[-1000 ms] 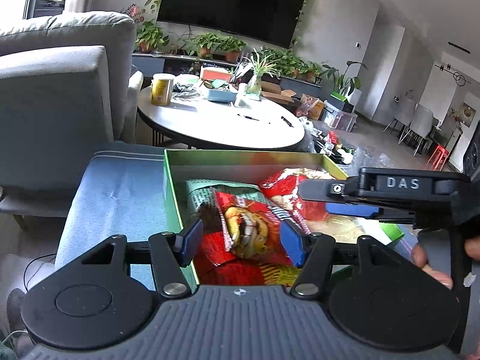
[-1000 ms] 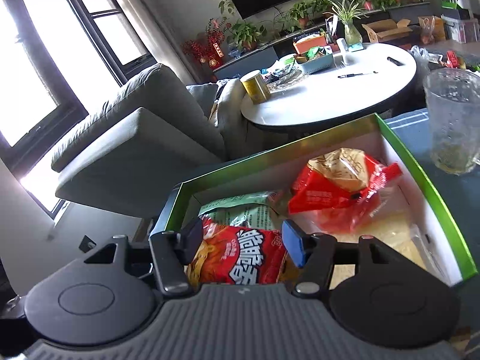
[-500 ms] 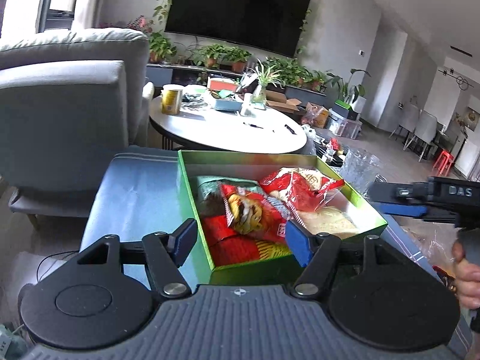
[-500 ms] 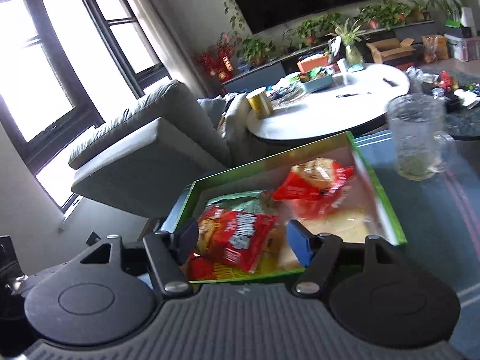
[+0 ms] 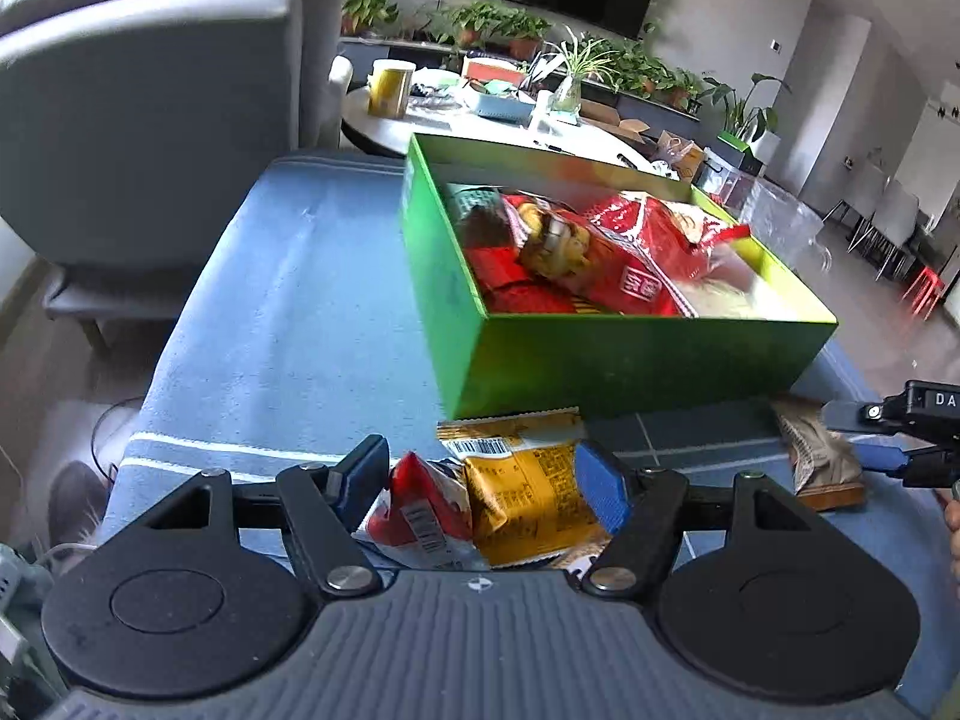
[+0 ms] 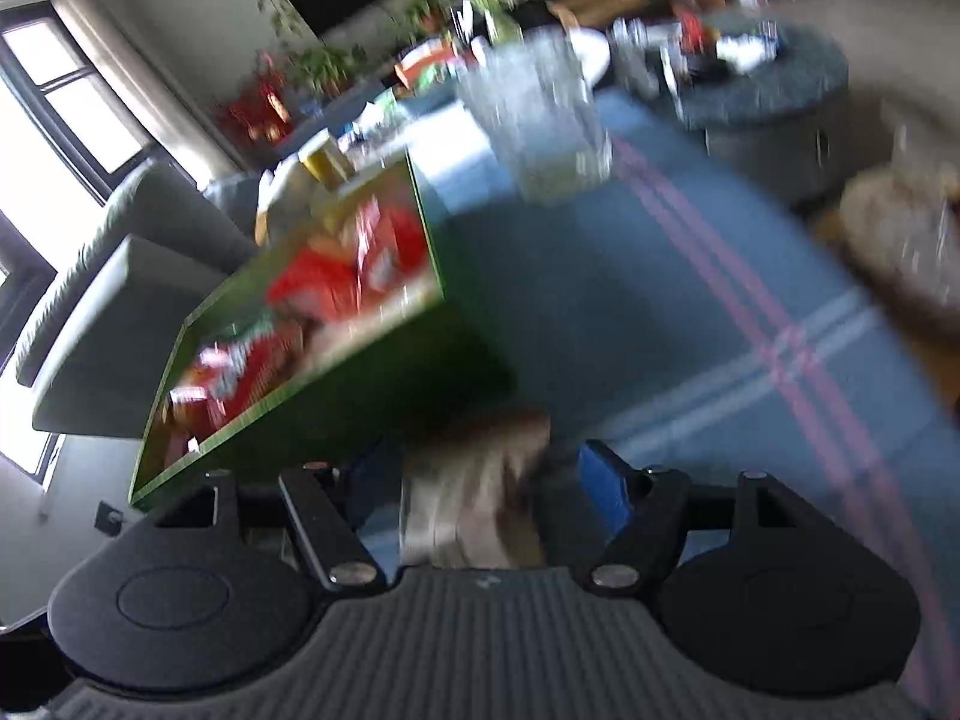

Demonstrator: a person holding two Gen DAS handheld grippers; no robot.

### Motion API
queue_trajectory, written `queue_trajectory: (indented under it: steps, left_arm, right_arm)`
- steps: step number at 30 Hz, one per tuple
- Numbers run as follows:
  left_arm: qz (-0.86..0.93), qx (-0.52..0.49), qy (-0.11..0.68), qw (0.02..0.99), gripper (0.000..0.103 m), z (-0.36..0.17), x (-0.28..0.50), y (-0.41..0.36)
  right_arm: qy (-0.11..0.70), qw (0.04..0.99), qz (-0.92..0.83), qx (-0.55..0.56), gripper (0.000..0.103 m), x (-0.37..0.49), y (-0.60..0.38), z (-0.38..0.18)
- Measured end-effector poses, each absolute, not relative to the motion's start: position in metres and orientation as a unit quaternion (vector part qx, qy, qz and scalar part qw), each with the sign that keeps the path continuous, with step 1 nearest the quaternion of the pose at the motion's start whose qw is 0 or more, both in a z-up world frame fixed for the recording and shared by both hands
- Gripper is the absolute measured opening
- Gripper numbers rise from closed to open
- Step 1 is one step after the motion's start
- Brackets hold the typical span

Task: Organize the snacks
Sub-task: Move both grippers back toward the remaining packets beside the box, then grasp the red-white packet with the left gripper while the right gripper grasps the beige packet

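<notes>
**Carrier:** blue cloth-covered table (image 5: 288,312), white stripes at near edge, pink/white stripes toward right edge.

**Green box** (image 5: 600,360): open-topped, mid-table toward far edge. Holds several snack packs, mostly red packets (image 5: 624,264) piled in its left and centre part; pale pack at right end, too blurred to identify.

**Loose snacks, near edge, just in front of box:**
- yellow packet (image 5: 528,492), barcode up, its top edge at the box's front wall.
- red/white packet (image 5: 420,510), touching the yellow one's left side.
- brown packet (image 5: 822,456), near box's front right corner.

**Left gripper** (image 5: 486,480): jaws opening, around the yellow and red/white packets; pads not pressing.

**Right gripper** (image 6: 480,474): jaws opening, brown packet (image 6: 480,492) between them; view v. blurred, contact cannot be told.

**Glass jug** (image 6: 540,126): far edge, right of box.
</notes>
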State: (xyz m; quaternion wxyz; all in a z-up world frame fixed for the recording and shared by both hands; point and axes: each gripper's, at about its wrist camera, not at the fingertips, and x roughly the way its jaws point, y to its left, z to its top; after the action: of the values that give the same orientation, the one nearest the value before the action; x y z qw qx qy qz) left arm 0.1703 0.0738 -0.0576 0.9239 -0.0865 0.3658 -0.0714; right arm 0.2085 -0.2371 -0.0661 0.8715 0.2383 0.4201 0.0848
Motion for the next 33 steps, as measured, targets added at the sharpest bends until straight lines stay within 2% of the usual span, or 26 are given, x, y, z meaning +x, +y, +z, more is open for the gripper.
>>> queue_trajectory:
  steps: [12, 17, 22, 33]
  left_arm:
    - [-0.155, -0.063, 0.374, 0.912, 0.069, -0.056, 0.152, 0.029]
    - [-0.198, -0.052, 0.37, 0.906, 0.068, -0.047, 0.13, 0.02]
    - [-0.183, -0.068, 0.358, 0.913, 0.068, -0.036, 0.121, 0.03]
    - [-0.141, -0.082, 0.368, 0.916, 0.068, -0.042, 0.116, 0.047]
  right_arm:
    - [0.423, 0.869, 0.165, 0.197, 0.064, 0.2, -0.185, -0.063]
    - [0.393, 0.861, 0.244, 0.21, 0.064, 0.187, -0.188, -0.052]
    - [0.363, 0.884, 0.207, 0.209, 0.064, 0.181, -0.204, -0.036]
    - [0.394, 0.876, 0.201, 0.192, 0.067, 0.169, -0.195, -0.052]
